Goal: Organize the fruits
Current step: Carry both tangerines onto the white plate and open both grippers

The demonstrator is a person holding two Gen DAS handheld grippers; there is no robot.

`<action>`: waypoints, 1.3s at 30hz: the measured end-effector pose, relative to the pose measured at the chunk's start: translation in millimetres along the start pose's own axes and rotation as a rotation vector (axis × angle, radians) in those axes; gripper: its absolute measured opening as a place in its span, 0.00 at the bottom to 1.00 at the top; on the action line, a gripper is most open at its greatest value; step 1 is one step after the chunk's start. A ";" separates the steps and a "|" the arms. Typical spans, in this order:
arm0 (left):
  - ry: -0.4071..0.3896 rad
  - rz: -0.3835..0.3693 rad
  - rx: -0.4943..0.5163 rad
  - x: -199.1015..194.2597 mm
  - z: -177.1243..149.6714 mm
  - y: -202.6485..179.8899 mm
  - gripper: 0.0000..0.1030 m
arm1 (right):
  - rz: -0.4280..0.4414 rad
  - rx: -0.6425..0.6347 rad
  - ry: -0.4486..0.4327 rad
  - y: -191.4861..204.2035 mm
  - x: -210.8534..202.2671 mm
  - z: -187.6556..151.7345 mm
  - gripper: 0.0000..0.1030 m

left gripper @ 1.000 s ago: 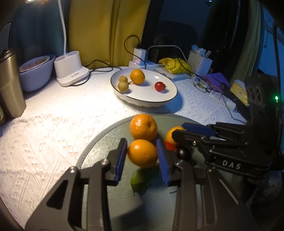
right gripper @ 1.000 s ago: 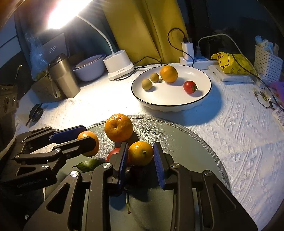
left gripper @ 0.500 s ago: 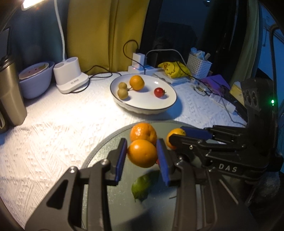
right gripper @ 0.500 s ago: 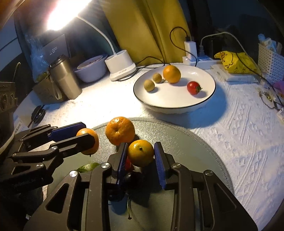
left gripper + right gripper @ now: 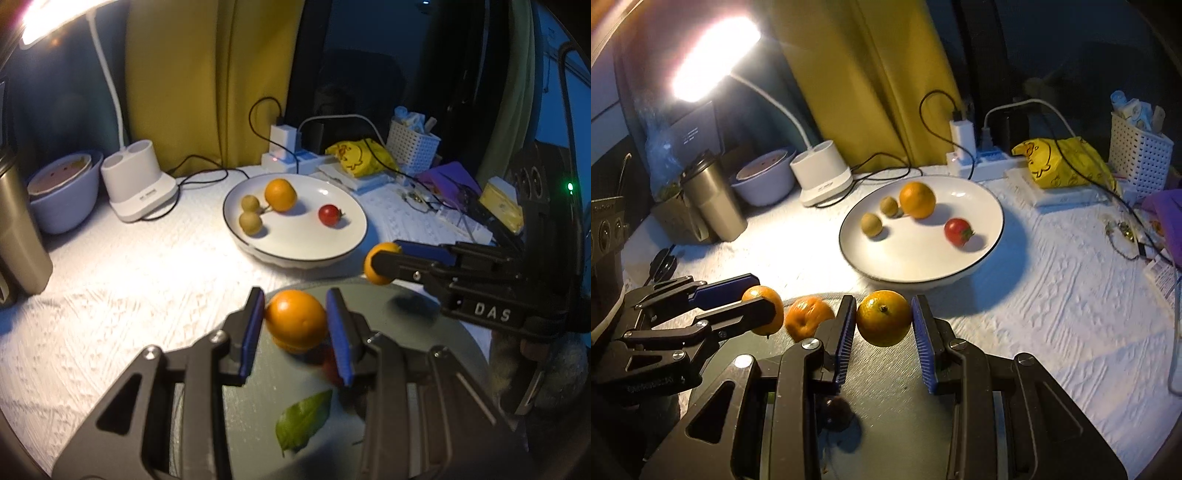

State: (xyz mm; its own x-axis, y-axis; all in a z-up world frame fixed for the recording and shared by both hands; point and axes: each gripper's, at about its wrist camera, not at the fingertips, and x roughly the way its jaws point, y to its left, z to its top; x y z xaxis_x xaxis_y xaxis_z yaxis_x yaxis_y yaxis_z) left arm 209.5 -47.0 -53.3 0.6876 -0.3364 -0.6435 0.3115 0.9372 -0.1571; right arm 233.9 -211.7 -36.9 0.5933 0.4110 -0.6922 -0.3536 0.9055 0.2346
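White textured cloth spreads below as my left gripper (image 5: 295, 325) and right gripper (image 5: 884, 325) each pinch a firm, round, roll-prone orange (image 5: 295, 320) across its middle.

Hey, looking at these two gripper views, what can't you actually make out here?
- Left view: the fruit under the held orange is blurred and half hidden by it and the left gripper.
- Right view: the dark round thing on the mat sits in the right gripper's shadow; unidentifiable.
- Right view: the loose orange is motion-blurred.
- Both views: bowl contents too small to tell.
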 end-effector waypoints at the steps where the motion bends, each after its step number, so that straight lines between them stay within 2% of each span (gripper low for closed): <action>1: -0.001 0.000 0.001 1.0 1.7 0.5 0.35 | -0.002 0.001 -0.003 -1.3 -0.2 1.7 0.32; 16: -0.006 -0.009 0.033 29.7 32.9 10.0 0.35 | -0.032 -0.015 -0.020 -20.0 20.5 34.7 0.32; 28: 0.018 -0.025 0.035 60.4 49.1 19.7 0.35 | -0.064 -0.027 0.019 -33.1 54.3 46.5 0.32; 39: 0.051 -0.035 0.043 88.5 60.9 19.8 0.35 | -0.147 -0.045 0.025 -49.7 75.2 49.3 0.32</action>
State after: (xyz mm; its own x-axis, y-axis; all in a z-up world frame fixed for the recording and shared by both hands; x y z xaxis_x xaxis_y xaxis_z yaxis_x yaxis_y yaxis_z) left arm 316.4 -63.9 -67.7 0.6420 -0.3627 -0.6755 0.3634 0.9197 -0.1485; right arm 331.8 -220.6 -66.9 0.6234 0.2710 -0.7334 -0.2967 0.9498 0.0987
